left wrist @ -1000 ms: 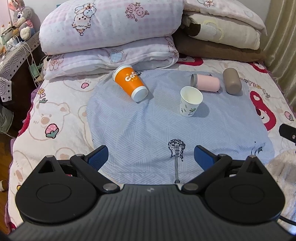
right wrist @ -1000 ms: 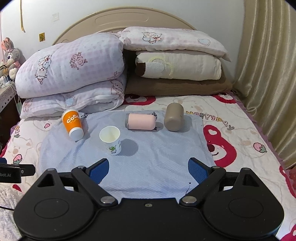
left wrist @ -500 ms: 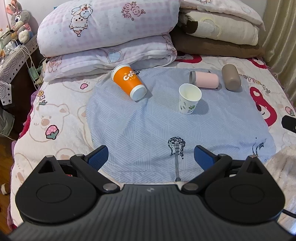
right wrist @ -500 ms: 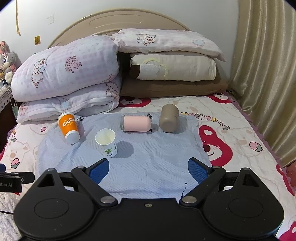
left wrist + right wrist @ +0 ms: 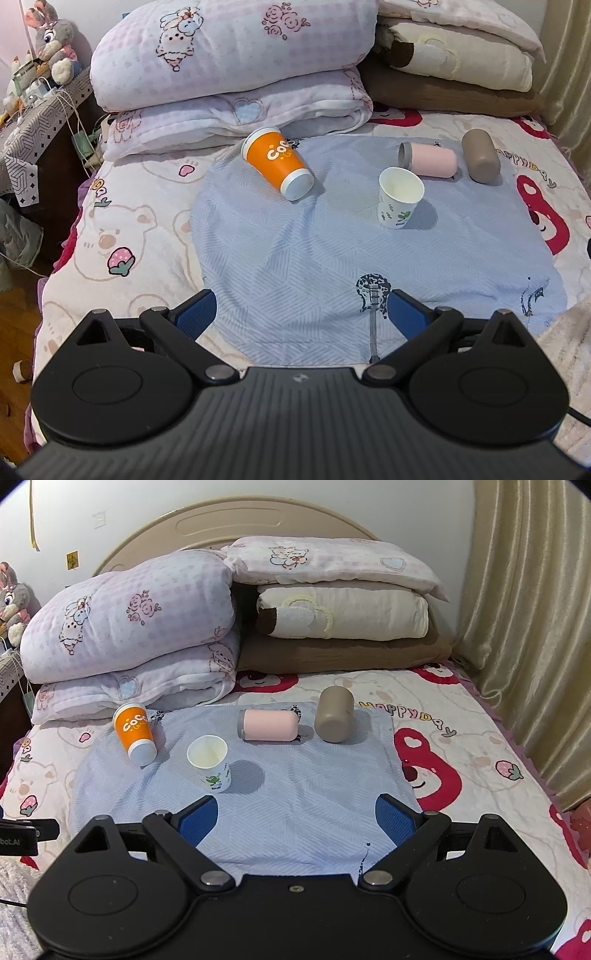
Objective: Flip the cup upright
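On a blue cloth (image 5: 332, 266) (image 5: 303, 797) on the bed, an orange paper cup (image 5: 277, 168) (image 5: 135, 733) lies on its side, base toward me. A white paper cup (image 5: 399, 197) (image 5: 210, 762) stands upright. A pink cup (image 5: 428, 160) (image 5: 267, 725) and a brown cup (image 5: 480, 160) (image 5: 334, 714) lie on their sides. My left gripper (image 5: 301, 314) is open and empty above the cloth's near edge. My right gripper (image 5: 295, 818) is open and empty, well short of the cups.
Stacked pillows and folded quilts (image 5: 147, 627) line the headboard behind the cups. A curtain (image 5: 524, 627) hangs at the right. A bedside table (image 5: 33, 110) with cables and a plush toy stands left. The left gripper's body (image 5: 22, 836) shows at the right view's left edge.
Both grippers have drawn back and risen a little, so the cups look smaller and farther. The cups have not moved. Both jaws stay open.
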Demonstrator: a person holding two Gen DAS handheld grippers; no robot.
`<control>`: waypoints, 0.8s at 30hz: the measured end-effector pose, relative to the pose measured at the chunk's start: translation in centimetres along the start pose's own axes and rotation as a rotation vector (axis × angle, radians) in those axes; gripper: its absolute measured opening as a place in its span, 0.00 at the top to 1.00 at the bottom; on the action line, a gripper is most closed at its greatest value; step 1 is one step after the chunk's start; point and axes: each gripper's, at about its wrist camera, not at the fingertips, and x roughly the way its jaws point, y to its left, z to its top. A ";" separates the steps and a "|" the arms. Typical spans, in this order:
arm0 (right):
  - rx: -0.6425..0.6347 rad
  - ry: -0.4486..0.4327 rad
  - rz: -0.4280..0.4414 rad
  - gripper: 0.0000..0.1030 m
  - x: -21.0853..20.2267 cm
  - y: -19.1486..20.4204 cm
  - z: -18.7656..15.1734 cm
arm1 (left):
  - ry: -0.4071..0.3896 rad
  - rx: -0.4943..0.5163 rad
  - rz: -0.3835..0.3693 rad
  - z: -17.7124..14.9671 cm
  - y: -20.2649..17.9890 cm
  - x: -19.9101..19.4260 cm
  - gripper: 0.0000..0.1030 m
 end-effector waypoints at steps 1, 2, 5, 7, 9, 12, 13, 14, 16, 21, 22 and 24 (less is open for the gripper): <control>0.001 -0.001 -0.001 0.08 0.0 0.0 0.0 | 0.001 0.000 0.000 0.0 0.0 0.0 0.03; 0.001 -0.001 -0.002 0.08 0.0 -0.1 0.0 | 0.000 0.002 -0.001 0.0 0.0 0.0 0.03; 0.002 -0.002 -0.002 0.08 -0.1 -0.2 0.0 | 0.000 0.010 -0.004 0.0 -0.1 0.0 0.03; 0.001 -0.001 -0.001 0.08 -0.1 -0.2 0.0 | -0.003 0.013 -0.002 -0.1 -0.1 0.0 0.03; 0.001 -0.001 -0.003 0.08 -0.1 -0.2 0.0 | -0.003 0.013 -0.002 -0.1 -0.1 -0.1 0.03; 0.001 -0.002 -0.002 0.08 -0.1 -0.2 -0.1 | -0.001 0.011 0.000 -0.1 -0.2 0.0 0.03; 0.001 -0.002 -0.002 0.08 -0.1 -0.2 -0.1 | -0.001 0.012 0.002 -0.1 -0.2 0.0 0.03; 0.001 -0.002 -0.002 0.08 -0.1 -0.2 -0.1 | -0.002 0.013 0.006 -0.1 -0.2 0.0 0.03; 0.000 -0.001 -0.002 0.08 -0.1 -0.2 -0.1 | -0.003 0.016 0.015 -0.1 -0.2 0.0 0.03; 0.001 0.000 -0.004 0.08 -0.2 -0.6 -0.1 | -0.003 0.018 0.016 0.0 -0.2 0.0 0.03; 0.001 0.000 -0.005 0.08 -0.2 -0.7 -0.1 | -0.003 0.017 0.017 -0.1 -0.2 0.0 0.03; 0.002 0.000 -0.006 0.08 -0.2 -0.8 0.0 | -0.001 0.018 0.015 0.0 -0.1 0.0 0.03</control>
